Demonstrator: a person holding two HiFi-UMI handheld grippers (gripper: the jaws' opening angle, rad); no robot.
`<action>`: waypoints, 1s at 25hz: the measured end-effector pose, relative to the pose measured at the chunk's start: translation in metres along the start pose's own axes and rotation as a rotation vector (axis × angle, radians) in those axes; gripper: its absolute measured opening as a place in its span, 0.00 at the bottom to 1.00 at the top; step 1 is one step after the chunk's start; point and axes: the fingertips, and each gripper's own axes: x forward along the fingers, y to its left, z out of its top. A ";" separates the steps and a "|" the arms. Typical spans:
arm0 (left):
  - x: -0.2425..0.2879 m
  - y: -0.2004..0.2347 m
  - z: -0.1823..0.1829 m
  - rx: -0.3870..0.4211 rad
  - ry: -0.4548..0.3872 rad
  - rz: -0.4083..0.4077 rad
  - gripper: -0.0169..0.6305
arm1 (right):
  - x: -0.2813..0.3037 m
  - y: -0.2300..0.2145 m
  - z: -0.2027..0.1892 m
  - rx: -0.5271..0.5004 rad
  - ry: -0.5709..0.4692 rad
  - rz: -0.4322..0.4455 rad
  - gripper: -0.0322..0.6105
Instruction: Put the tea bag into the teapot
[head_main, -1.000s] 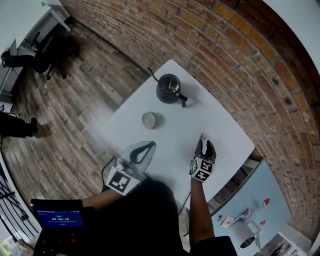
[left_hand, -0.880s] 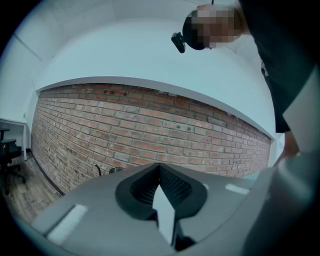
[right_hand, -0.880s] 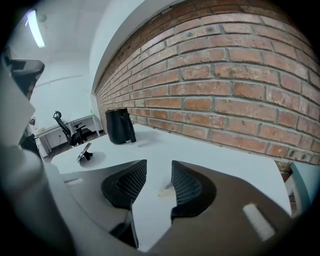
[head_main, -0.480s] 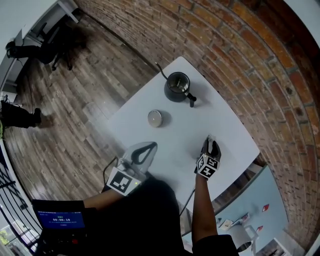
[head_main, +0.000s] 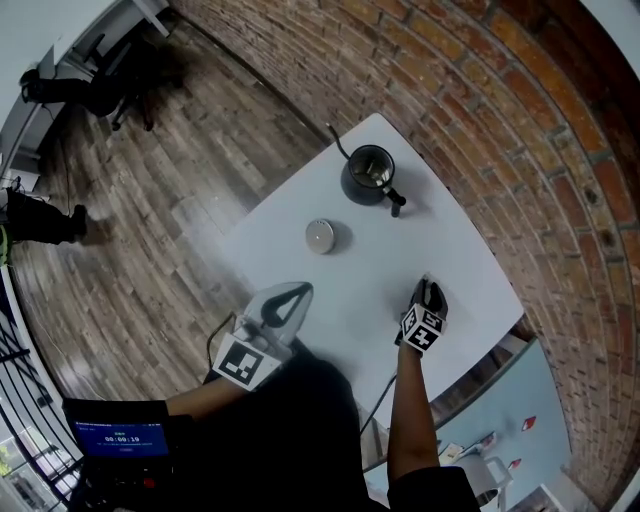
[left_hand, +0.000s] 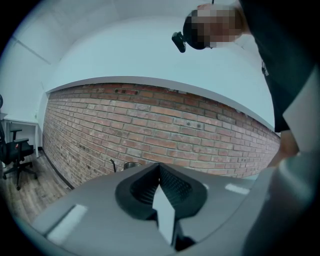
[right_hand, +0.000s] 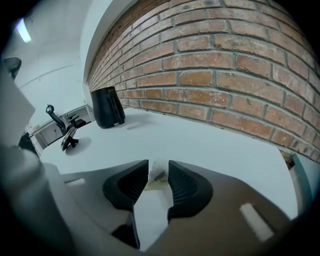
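The black teapot (head_main: 369, 176) stands open at the far end of the white table (head_main: 290, 255), and its round lid (head_main: 320, 235) lies apart from it, nearer me. My right gripper (head_main: 427, 290) points down at the table's right side. A small white tea bag (right_hand: 156, 176) lies on the table between its jaws. The jaws have just been closing, but a gap still shows beside the bag. The right gripper view also shows the teapot (right_hand: 107, 114) and the lid (right_hand: 68, 138) far to the left. My left gripper (head_main: 283, 302) hovers shut and empty at the near edge.
A brick wall (head_main: 480, 120) runs close behind the table's far and right edges. Wooden floor (head_main: 150, 200) lies to the left, with office chairs (head_main: 95, 85) further off. A light-blue surface (head_main: 500, 420) with small objects sits low at the right.
The right gripper has sunk toward the table over the tea bag, and its jaws stand narrower. The left gripper has barely moved.
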 end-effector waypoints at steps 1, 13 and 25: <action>-0.001 0.002 0.000 0.000 0.000 0.003 0.03 | 0.001 0.000 0.000 -0.003 0.004 -0.001 0.24; -0.014 0.007 0.002 -0.016 -0.006 0.018 0.03 | -0.002 0.003 0.002 -0.023 0.000 -0.001 0.06; -0.030 0.017 0.006 -0.001 -0.051 0.045 0.03 | -0.015 0.023 0.027 -0.058 -0.070 0.037 0.06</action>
